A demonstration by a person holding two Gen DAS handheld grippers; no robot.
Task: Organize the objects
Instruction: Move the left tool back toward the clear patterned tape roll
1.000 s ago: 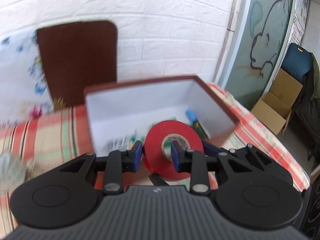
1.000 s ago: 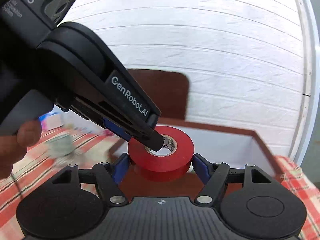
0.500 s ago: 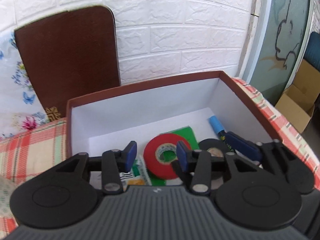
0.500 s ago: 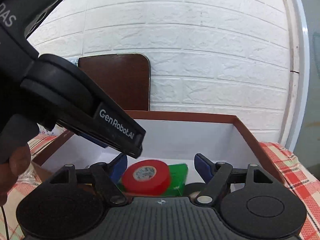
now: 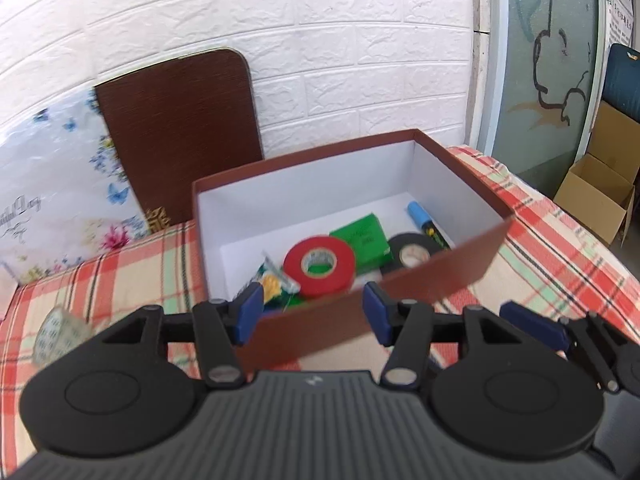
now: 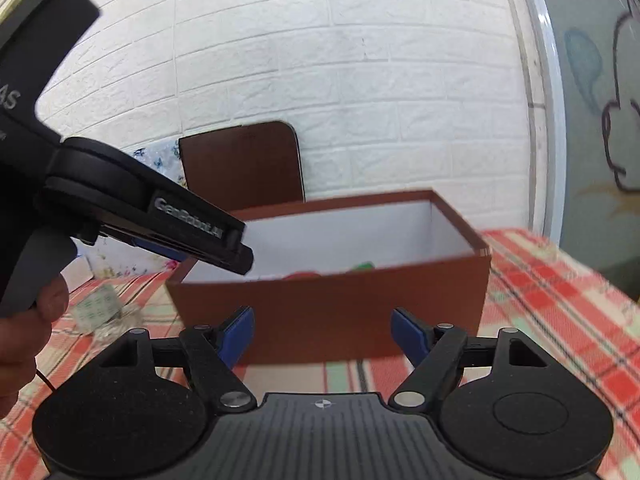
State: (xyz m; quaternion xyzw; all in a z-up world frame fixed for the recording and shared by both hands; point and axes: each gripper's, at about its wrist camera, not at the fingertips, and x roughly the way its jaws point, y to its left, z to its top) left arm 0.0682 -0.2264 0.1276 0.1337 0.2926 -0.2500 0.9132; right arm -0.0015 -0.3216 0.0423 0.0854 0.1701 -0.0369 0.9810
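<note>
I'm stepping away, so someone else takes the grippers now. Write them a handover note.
Left gripper: open, empty, in front of the box's near wall.
Right gripper: open, empty, also outside the box.
Box: holds the red tape roll, black tape roll, green packet and blue-capped marker.
Done: red tape is in.
Left: a clear patterned tape roll sits on the checked cloth left of the box; probably next.
</note>
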